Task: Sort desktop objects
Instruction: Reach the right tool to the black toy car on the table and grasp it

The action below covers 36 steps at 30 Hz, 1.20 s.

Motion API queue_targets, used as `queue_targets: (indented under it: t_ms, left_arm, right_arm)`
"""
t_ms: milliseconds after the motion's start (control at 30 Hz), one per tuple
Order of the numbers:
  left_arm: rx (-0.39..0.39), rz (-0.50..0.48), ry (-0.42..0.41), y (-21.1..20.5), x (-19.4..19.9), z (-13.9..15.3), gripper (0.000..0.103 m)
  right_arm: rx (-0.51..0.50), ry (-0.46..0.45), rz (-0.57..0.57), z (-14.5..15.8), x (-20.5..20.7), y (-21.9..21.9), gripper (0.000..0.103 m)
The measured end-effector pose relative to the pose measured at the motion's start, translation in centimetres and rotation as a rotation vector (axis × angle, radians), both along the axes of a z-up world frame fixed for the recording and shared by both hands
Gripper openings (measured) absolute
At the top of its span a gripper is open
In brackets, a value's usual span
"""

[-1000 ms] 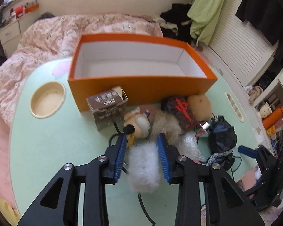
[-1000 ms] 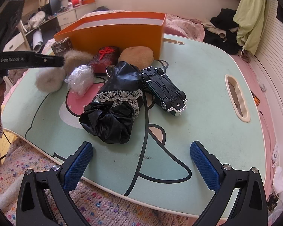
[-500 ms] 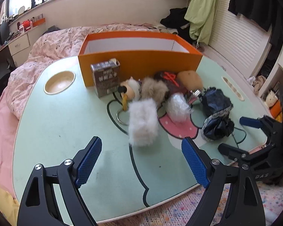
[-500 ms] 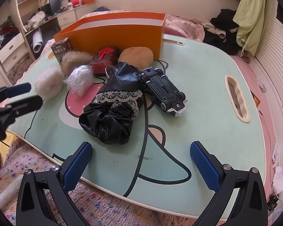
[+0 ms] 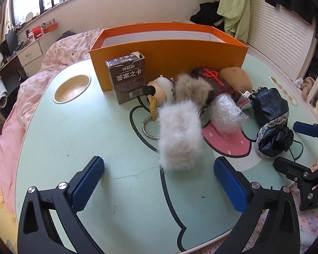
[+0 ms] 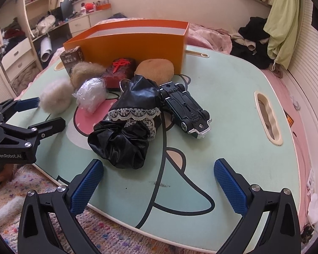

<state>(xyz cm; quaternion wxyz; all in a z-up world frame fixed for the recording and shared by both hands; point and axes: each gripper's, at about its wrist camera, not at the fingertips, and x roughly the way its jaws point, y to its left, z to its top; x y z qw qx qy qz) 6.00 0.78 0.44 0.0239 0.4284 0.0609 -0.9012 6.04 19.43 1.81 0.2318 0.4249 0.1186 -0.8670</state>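
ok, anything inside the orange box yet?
Nothing shows inside the orange box: only its white inner walls, in both views. Its floor is hidden behind the near wall, so a low item cannot be ruled out. The dark card box stands outside, against its front.

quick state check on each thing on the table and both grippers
left gripper: open, jaws just widened, empty
right gripper: open, empty
orange cardboard box: topless
white fluffy fur piece: released, on table
dark green toy car: upside down
brown card box: upright, flap torn

Toy-strewn table (image 5: pixel 78 144) with orange box (image 5: pixel 169 50)
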Motion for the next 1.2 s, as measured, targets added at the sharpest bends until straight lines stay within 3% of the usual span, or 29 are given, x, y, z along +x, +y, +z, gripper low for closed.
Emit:
queue_targets:
  t_ms: [967,1100,1200]
  left_arm:
    - [-0.013,-0.030,0.028,-0.6,-0.3,-0.2,0.103]
    - [-0.013,-0.037,0.038,-0.8,-0.3,-0.3,0.103]
    - [-0.014,-0.040,0.044,-0.8,-0.3,-0.3,0.103]
  right_arm:
    - [-0.057,0.096,0.026,-0.3,1.3,0.5,0.103]
    - [-0.131,0.142,0.006,0.4,1.9,1.7,0.102]
    - [-0.193,0.193,-0.015,1.3,2.3,2.8,0.092]
